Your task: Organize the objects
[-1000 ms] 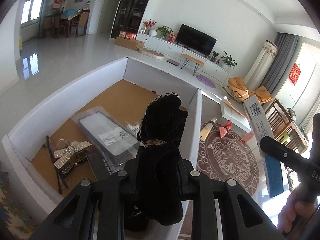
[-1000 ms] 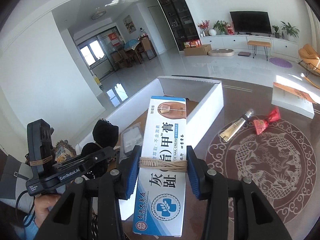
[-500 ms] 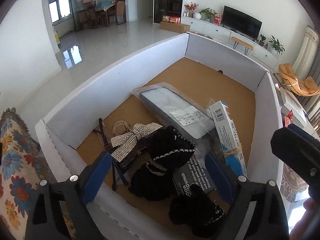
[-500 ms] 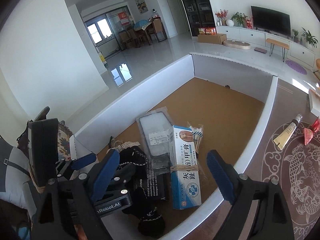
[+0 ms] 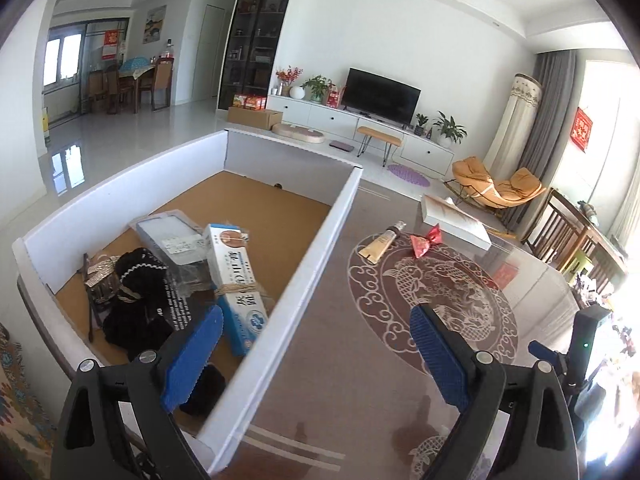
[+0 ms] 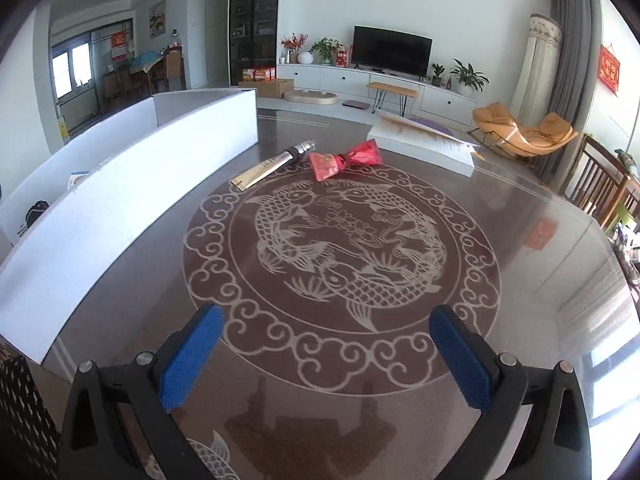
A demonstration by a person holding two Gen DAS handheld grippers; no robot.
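left claw released, empty; right claw opening, nothing between its jaws.

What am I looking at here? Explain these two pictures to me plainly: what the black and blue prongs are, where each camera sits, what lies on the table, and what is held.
No robot: a person carries a handheld two-finger gripper in each hand, with a camera looking along the fingers.

The left view shows the left gripper, open and empty, over the white box. Inside lie a blue and white carton, a black fabric piece and a clear packet.

The right view shows the right gripper, jaws opening, nothing between them, above the fish-patterned table. A gold tube and a red wrapped packet remain outside.
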